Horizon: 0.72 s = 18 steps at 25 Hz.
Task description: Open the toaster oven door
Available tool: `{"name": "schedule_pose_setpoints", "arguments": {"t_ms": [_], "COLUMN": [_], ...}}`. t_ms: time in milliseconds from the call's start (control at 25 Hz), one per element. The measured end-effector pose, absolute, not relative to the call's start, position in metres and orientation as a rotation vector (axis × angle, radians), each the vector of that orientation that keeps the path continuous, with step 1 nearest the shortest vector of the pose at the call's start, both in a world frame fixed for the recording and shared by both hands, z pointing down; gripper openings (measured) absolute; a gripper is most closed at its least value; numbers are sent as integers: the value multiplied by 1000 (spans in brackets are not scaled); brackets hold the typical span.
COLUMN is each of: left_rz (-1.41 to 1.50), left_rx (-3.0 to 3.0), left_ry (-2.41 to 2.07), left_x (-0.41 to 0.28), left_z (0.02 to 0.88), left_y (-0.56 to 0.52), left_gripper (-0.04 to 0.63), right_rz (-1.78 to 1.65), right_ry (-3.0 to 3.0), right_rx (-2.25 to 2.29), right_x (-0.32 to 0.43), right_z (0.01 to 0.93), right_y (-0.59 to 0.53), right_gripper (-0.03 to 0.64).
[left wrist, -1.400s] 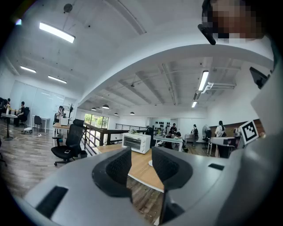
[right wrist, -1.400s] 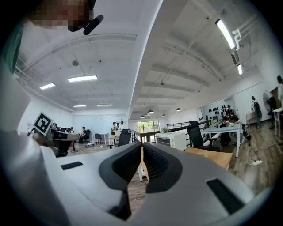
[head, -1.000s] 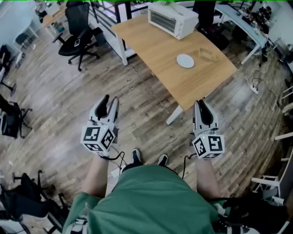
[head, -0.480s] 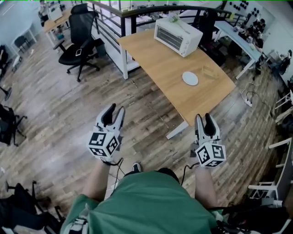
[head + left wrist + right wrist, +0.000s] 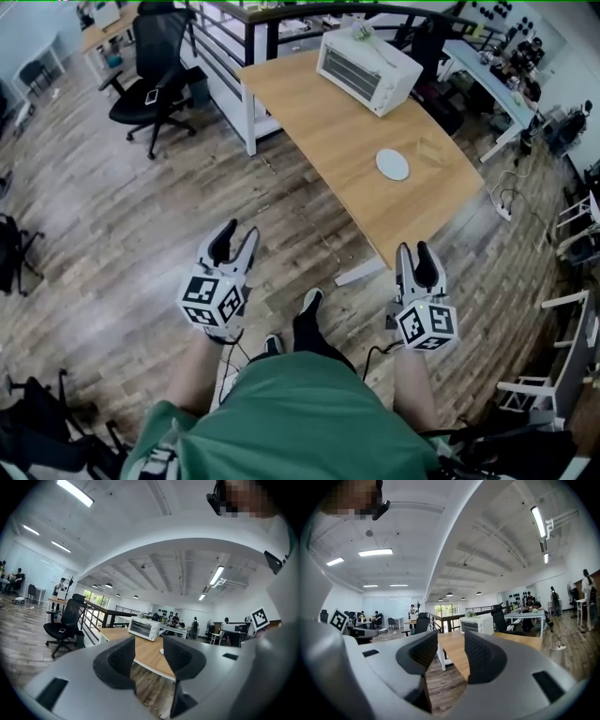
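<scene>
The white toaster oven (image 5: 367, 58) stands at the far end of the wooden table (image 5: 328, 122), its door closed; it also shows in the left gripper view (image 5: 144, 628) and the right gripper view (image 5: 477, 623). Both grippers hang over the floor well short of the table. My left gripper (image 5: 236, 234) is open and empty, its jaws framing the table's near corner (image 5: 149, 656). My right gripper (image 5: 413, 251) is open too; its jaws have just been opening, with nothing between them (image 5: 451, 653).
A white plate (image 5: 393, 164) and a clear container (image 5: 433, 150) sit on the table's near right part. A black office chair (image 5: 150, 80) stands at the left of the table beside a dark railing (image 5: 272, 23). The person's feet (image 5: 291, 328) are on the wood floor.
The person has stepped toward the table, so the toaster oven and table sit nearer. Both grippers came forward with the body. The right jaws went from nearly together to apart.
</scene>
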<state>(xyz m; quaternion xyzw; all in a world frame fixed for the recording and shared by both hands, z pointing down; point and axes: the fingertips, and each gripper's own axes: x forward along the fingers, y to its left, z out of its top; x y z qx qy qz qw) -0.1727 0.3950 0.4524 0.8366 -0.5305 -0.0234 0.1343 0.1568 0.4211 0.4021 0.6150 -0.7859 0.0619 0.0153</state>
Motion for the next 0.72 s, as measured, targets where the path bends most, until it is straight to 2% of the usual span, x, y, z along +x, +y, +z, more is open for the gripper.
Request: {"name": "schedule_pose_setpoints", "arguments": {"t_ms": [360, 720], "left_rz": [13, 34], "left_rx": [2333, 2273], "left_ry": [-1717, -1800], "left_x": [-192, -156], "left_z": [443, 430], "left_y": [304, 228], "left_gripper": [187, 187], "right_rz": [291, 343], "right_ry": [-2601, -2715], "right_rx": [1777, 1678], "right_x": [146, 170], "right_z": [419, 411], "right_y": [282, 175], "right_gripper": [183, 175]}}
